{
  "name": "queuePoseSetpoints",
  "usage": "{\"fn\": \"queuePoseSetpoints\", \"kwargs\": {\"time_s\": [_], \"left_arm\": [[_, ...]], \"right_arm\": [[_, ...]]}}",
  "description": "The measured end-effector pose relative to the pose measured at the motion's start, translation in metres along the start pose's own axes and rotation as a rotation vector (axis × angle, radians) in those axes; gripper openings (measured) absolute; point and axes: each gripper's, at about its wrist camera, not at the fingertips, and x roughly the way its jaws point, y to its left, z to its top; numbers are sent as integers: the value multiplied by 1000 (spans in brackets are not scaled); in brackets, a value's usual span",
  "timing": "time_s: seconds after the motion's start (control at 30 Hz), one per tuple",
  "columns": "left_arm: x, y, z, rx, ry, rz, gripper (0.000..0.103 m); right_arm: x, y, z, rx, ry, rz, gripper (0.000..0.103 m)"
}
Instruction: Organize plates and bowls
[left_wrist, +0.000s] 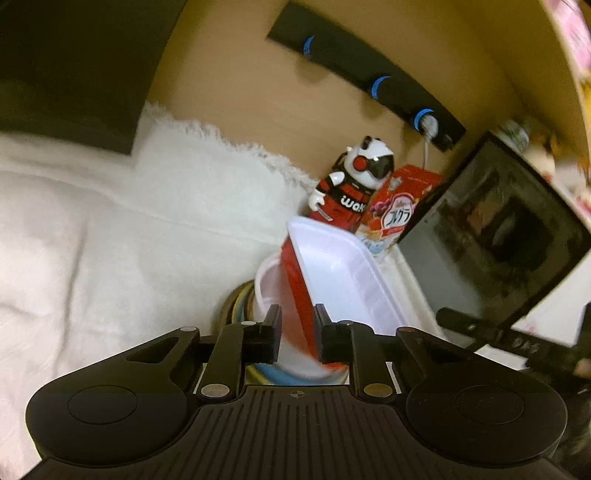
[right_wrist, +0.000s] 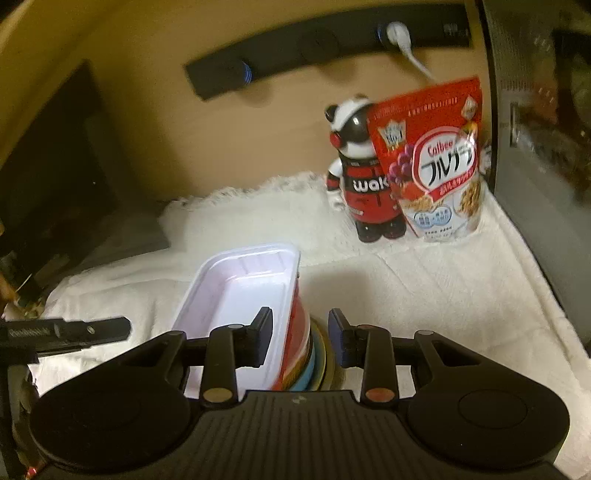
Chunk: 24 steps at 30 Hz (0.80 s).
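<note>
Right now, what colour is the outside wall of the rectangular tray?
Red outside, white inside: the rectangular tray shows it best in the right wrist view.

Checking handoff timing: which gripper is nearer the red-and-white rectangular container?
Neither is clearly nearer. The left gripper straddles a wall of the rectangular container. The right gripper likewise straddles a wall of it, above the stacked dishes. Contact is unclear through blur.
</note>
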Motion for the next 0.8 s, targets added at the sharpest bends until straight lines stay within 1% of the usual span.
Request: {"fn": "queuePoseSetpoints", "kwargs": {"time_s": [0.03, 0.07, 0.1, 0.2, 0.27, 0.37, 0.4, 0.47, 0.53, 0.6, 0.7, 0.8], "left_arm": [[-7, -9, -13, 21, -23, 30, 18], [-13, -20, -26, 35, -38, 55, 17], [-19, -29, -40, 48, -46, 69, 17], [-33, -67, -81, 99, -38, 111, 15], [-40, -87, -103, 96, -34, 143, 15], [-46, -110, -126, 86, -28, 155, 15], [-48, -117, -132, 93, -26, 163, 15], [-50, -129, -143, 109, -8, 225, 15], [-54, -138, -151, 137, -28, 268, 15], [-58, -142, -155, 149, -57, 261, 15], [-57, -149, -154, 133, -40, 227, 15], [-55, -158, -158, 174, -39, 263, 15]], "right_arm": [[-8, 1, -7, -13, -9, 4, 37], [-17, 2, -17, -22, -11, 3, 44], [-24, 2, -27, -28, -7, 0, 45], [-45, 4, -61, -58, 29, 19, 46], [-57, 5, -83, -64, 53, 41, 46], [-74, 5, -109, -77, 85, 71, 46], [-79, 5, -116, -82, 92, 72, 46], [-89, 4, -128, -98, 101, 74, 46], [-98, 4, -139, -119, 102, 71, 46], [-105, 4, -144, -132, 83, 57, 46], [-112, 2, -147, -134, 53, 39, 49], [-116, -3, -146, -123, 51, 40, 49]]}}
